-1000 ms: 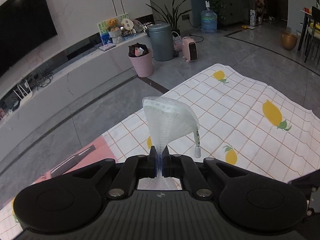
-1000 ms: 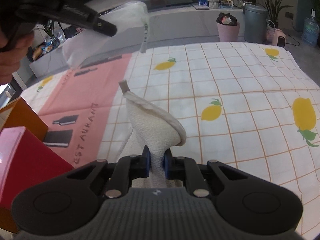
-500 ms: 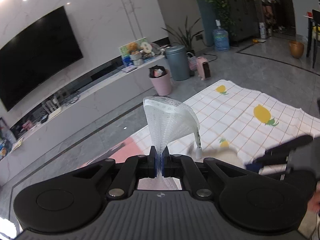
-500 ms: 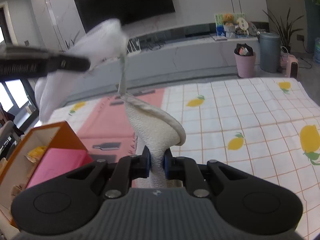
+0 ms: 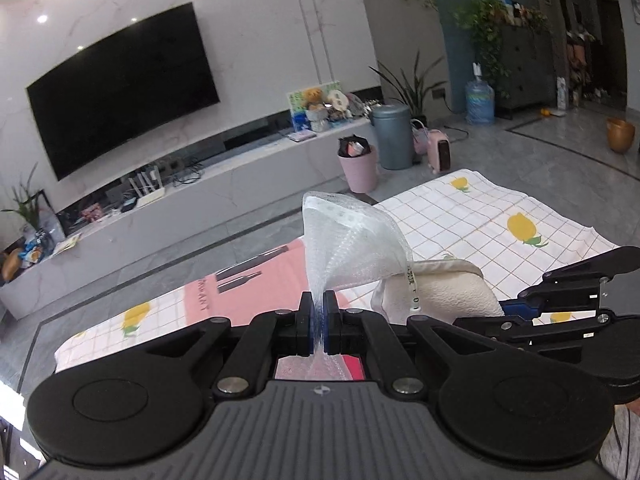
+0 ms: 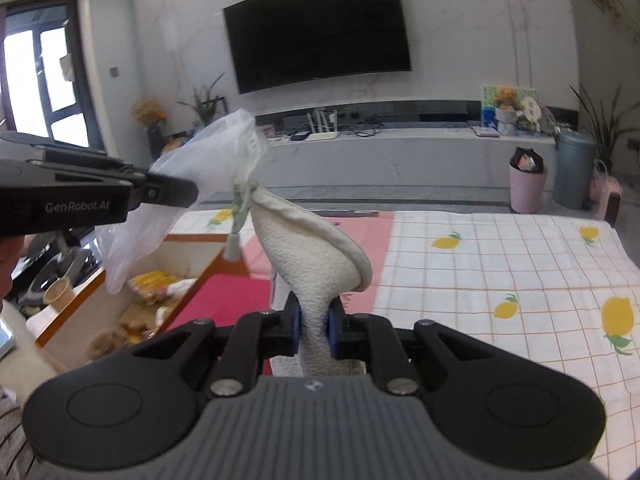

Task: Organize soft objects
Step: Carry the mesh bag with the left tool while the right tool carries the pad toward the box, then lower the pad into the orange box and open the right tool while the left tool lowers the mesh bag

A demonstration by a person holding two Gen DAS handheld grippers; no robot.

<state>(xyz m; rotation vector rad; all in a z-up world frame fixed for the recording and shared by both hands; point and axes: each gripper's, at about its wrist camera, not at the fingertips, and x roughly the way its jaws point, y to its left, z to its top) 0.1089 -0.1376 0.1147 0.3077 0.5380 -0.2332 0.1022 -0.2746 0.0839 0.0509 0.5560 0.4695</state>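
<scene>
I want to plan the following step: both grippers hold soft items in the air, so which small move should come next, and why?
Probably carry both toward the open orange box and lower them. The left gripper pinches a white mesh bag, the right gripper a cream textured cloth; the box already holds soft items.

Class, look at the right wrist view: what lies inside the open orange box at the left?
Inside the orange box lie yellowish and pale soft items, too blurred to name. The white mesh bag in the left gripper covers its far corner.

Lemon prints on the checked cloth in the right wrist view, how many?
5: one far left behind the mesh cord, one centre, one far right, two near right. Others may be hidden.
</scene>
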